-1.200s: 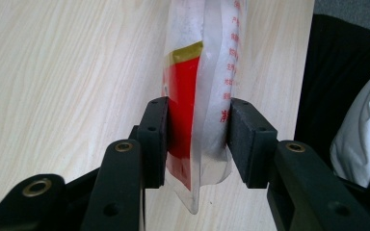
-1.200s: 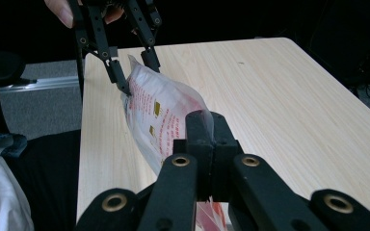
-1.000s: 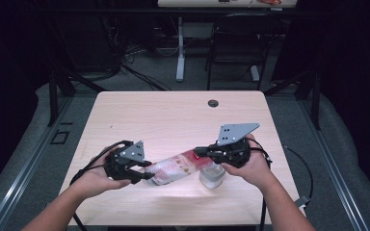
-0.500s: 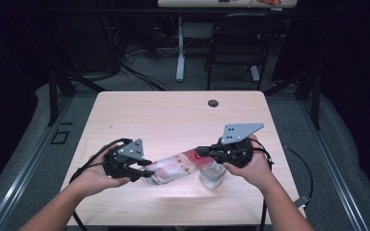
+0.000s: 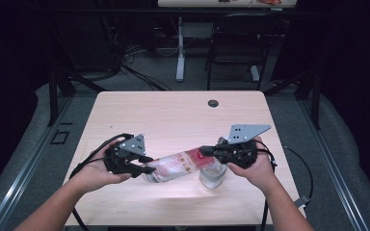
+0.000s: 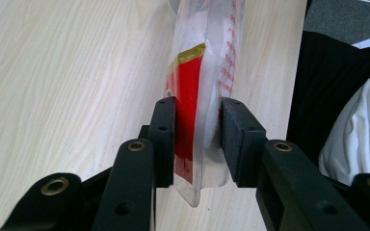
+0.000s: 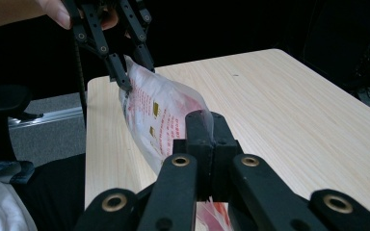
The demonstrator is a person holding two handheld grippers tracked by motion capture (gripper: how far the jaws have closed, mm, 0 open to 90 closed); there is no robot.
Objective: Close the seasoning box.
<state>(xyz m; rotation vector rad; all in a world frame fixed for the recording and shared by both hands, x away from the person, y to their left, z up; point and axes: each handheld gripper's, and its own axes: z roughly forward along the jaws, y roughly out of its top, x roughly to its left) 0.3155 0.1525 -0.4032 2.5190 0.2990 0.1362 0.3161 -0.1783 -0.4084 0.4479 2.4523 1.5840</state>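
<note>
A clear plastic bag (image 5: 176, 165) with red print hangs stretched over the near half of the wooden table (image 5: 173, 115), just beside a glass jar (image 5: 211, 174). The left gripper (image 5: 147, 164) has just been closing its jaws on one end of the bag; the right gripper (image 5: 204, 151) is clamped tight on the other end.

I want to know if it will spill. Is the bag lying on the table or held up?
Held up. The bag hangs stretched between the left gripper and the right gripper, above the table.
</note>
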